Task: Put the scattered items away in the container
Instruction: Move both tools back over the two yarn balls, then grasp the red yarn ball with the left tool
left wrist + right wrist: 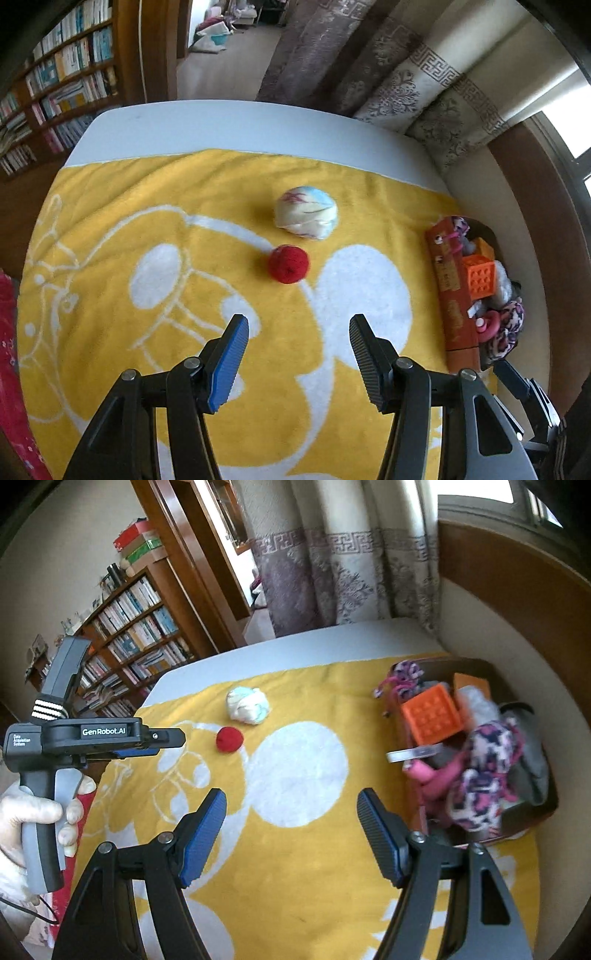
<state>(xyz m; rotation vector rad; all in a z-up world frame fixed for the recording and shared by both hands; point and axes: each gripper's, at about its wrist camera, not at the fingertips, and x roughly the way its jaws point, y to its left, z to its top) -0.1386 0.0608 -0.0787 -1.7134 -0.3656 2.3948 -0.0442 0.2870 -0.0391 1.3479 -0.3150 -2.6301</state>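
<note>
A red yarn ball (pixel 288 264) lies on the yellow blanket (pixel 110 206), just ahead of my open, empty left gripper (pixel 298 325). A pale rolled cloth bundle (pixel 306 212) lies just beyond it. Both show in the right wrist view, the ball (pixel 229 739) and the bundle (pixel 248 704). A cardboard box (pixel 455 317) at the right edge holds an orange cube (pixel 480 281) and patterned cloth. In the right wrist view the box (pixel 535 812) lies right of my open, empty right gripper (pixel 291 801). The left gripper's body (pixel 92 738) is held at the left.
The blanket covers a white table (pixel 236 125). Curtains (pixel 406 74) hang behind the table. A bookshelf (pixel 55 85) stands at the far left. A red cloth (pixel 11 350) lies at the left edge. A wood-trimmed wall (pixel 517 602) is close behind the box.
</note>
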